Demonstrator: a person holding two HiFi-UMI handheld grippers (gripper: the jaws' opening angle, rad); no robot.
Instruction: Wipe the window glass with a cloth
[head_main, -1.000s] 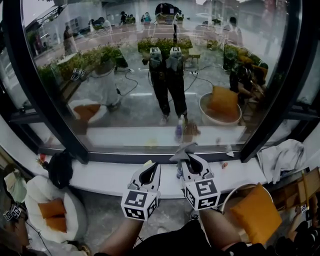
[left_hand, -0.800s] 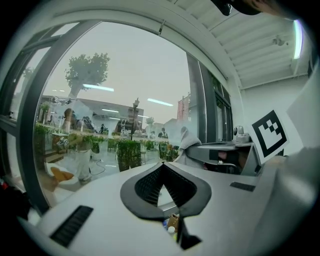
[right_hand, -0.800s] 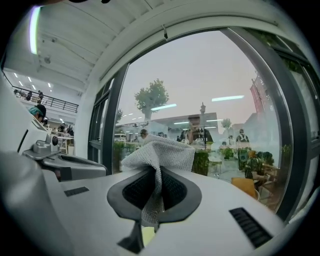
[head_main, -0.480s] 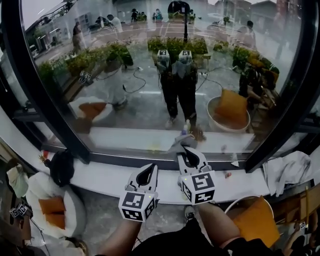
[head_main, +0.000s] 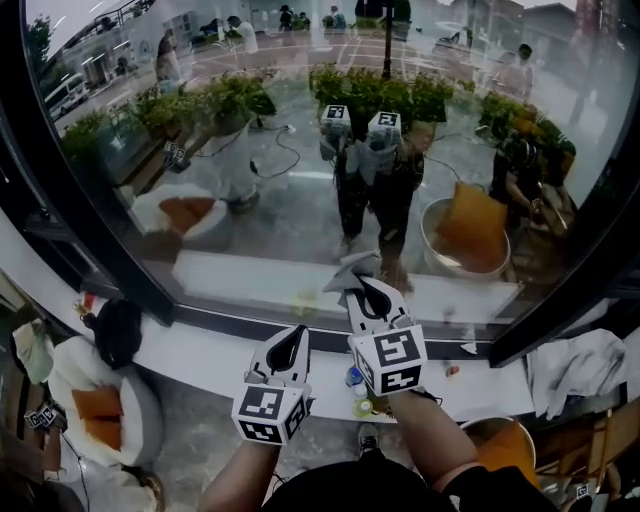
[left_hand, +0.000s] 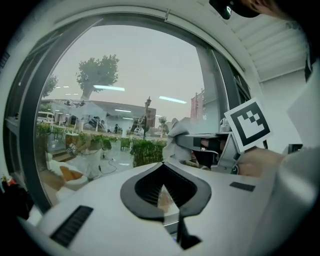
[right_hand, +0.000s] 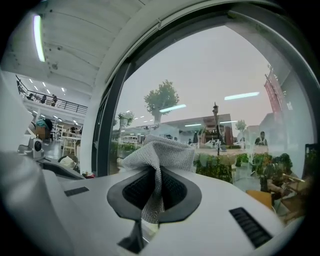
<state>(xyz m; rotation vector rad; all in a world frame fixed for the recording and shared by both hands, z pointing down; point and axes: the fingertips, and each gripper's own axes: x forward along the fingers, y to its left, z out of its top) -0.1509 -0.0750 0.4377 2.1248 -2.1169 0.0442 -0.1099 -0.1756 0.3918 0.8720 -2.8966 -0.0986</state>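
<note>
- At the lower edge of the window glass (head_main: 300, 150), the right gripper (head_main: 366, 287) is raised in front of the pane, above the white sill (head_main: 200, 350).
- Its jaws are clenched on a grey mesh cloth (right_hand: 161, 152); the cloth bunches out over the jaw tips towards the glass.
- Whether the cloth touches the glass, I cannot tell.
- The left gripper (head_main: 297, 338) hangs lower, just beside the right one, over the sill.
- Its jaws are pressed together with nothing between them.
- On the far right of the sill lies a crumpled white towel (head_main: 580, 360).
- Below the sill at the left stands a round seat with an orange cushion (head_main: 98, 417).
</note>
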